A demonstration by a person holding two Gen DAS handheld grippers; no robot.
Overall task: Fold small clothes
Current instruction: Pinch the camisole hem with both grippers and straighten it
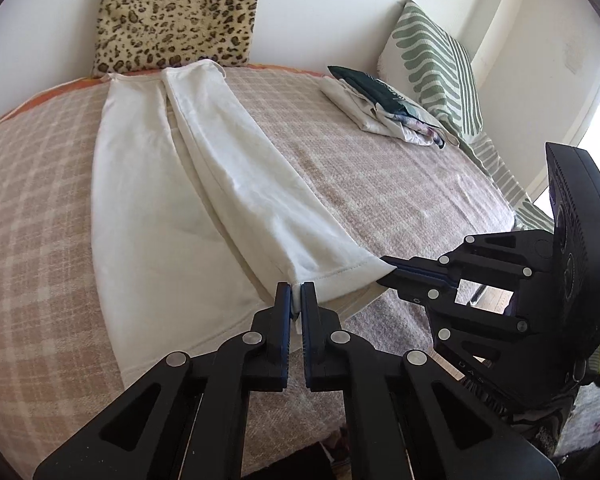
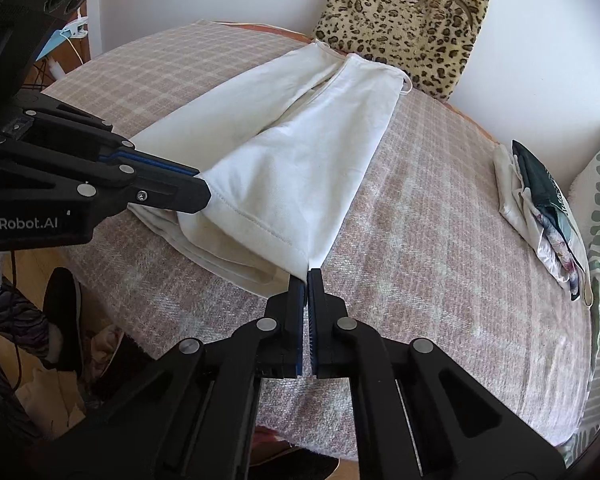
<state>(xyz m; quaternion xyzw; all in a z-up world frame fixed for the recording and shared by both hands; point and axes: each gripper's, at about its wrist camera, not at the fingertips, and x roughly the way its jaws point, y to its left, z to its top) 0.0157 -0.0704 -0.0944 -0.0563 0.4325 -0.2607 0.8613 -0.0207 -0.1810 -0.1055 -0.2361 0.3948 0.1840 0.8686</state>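
A long white garment (image 1: 172,184) lies lengthwise on the checked blanket (image 1: 380,184), its right side folded over the middle. My left gripper (image 1: 297,288) is shut on the left corner of the near hem. My right gripper (image 1: 388,269) is shut on the hem's right corner, entering from the right in the left wrist view. In the right wrist view the white garment (image 2: 300,152) runs away toward the leopard cushion, my right gripper (image 2: 306,276) pinches the near corner, and the left gripper (image 2: 204,192) clamps the other corner from the left.
A leopard-print cushion (image 1: 176,16) leans on the wall beyond the garment. A stack of folded clothes (image 1: 384,108) lies at the right, beside a green-patterned pillow (image 1: 432,64). The bed's near edge drops to a wooden floor with shoes (image 2: 64,316).
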